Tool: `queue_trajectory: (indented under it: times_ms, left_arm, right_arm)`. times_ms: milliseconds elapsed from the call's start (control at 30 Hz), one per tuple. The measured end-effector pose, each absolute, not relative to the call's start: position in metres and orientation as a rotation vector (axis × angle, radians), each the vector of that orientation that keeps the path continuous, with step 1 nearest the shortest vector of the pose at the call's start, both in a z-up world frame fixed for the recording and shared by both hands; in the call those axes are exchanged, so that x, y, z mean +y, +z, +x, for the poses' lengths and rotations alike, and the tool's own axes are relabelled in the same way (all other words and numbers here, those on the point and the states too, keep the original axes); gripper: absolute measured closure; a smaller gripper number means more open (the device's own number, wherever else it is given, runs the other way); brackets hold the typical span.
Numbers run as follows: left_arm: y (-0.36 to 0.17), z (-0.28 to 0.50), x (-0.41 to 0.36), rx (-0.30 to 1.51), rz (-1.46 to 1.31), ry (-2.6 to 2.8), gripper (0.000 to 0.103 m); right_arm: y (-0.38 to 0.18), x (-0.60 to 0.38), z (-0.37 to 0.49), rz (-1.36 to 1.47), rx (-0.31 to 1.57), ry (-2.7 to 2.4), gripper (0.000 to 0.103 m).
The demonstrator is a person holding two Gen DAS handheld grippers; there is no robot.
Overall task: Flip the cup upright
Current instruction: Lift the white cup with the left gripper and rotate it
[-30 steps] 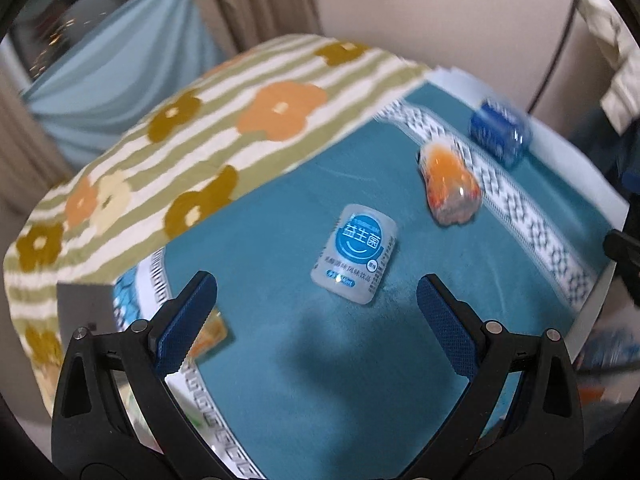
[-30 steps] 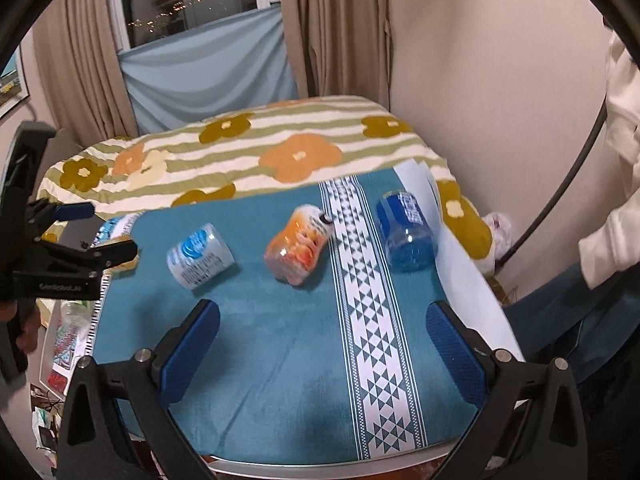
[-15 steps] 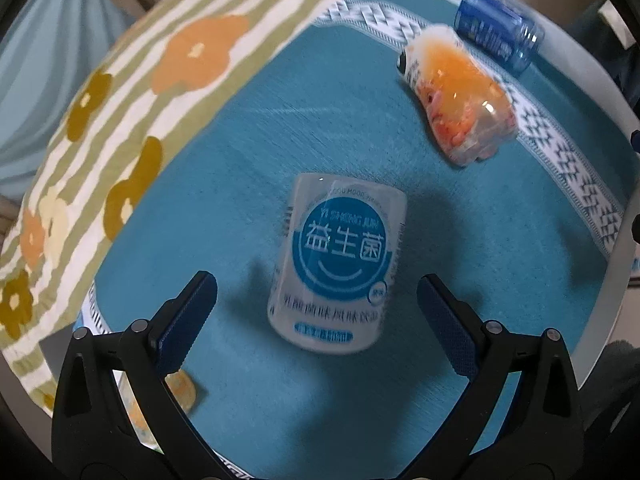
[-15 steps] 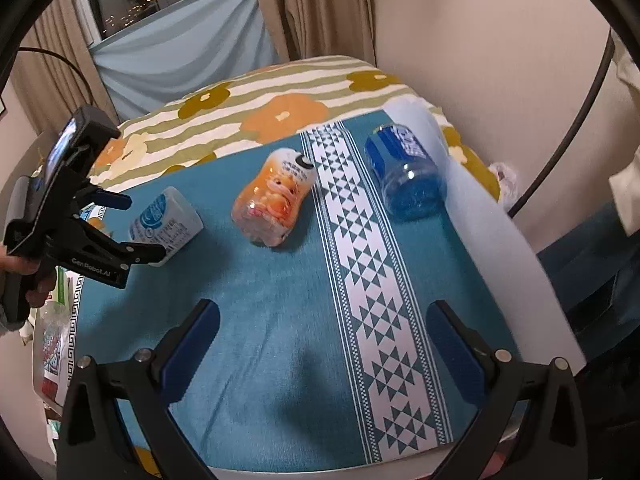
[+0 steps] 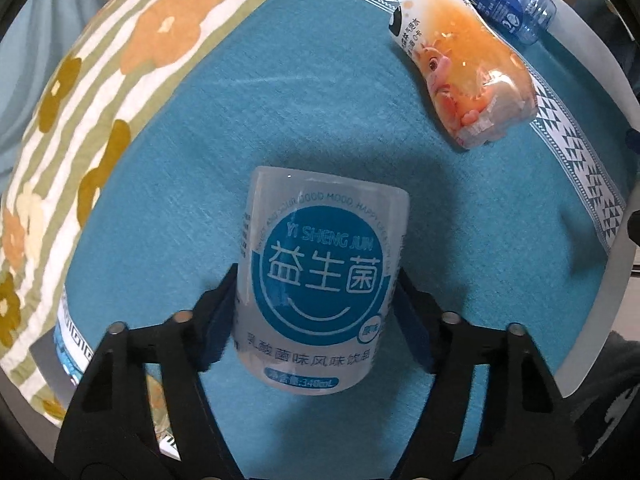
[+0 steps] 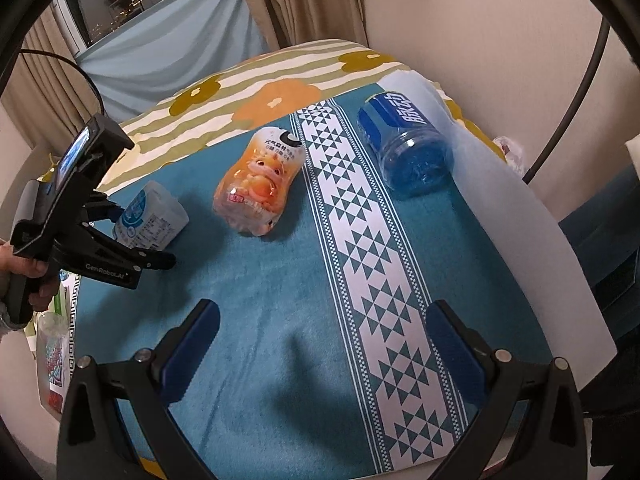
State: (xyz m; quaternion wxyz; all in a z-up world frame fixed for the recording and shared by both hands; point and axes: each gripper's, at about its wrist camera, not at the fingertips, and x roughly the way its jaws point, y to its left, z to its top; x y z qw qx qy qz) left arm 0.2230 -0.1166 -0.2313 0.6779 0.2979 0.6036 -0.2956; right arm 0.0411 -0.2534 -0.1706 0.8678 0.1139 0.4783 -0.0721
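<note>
The white cup (image 5: pixel 320 280) with the blue smiley label lies on its side on the teal cloth (image 5: pixel 248 120) on the tabletop. The left tool (image 5: pixel 316 312) squeezes it from both sides. Nearby lie an orange cup (image 6: pixel 258 184) and a blue cup (image 6: pixel 404 146). The right tool (image 6: pixel 324 344) hangs wide open, holding nothing.

White cup (image 5: pixel 320 280) with blue round label, teal cloth (image 6: pixel 280 320) with white triangle-patterned band, orange bottle (image 6: pixel 258 188)

Left gripper (image 5: pixel 316 300) clamped tight, right gripper (image 6: pixel 324 344) spread wide, held level
</note>
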Motion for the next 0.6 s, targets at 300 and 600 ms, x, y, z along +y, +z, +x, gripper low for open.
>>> queue_trajectory:
  times_ms: [300,600]
  left_arm:
    - [-0.227,0.220,-0.119,1.364,0.655,-0.651,0.036]
    - [-0.206,0.203,-0.096,1.375,0.529,-0.563,0.036]
  right_arm:
    - [-0.167,-0.253,0.041,0.232,0.999,-0.144,0.000]
    - [-0.151,-0.251,0.042,0.223,0.974,-0.115,0.000]
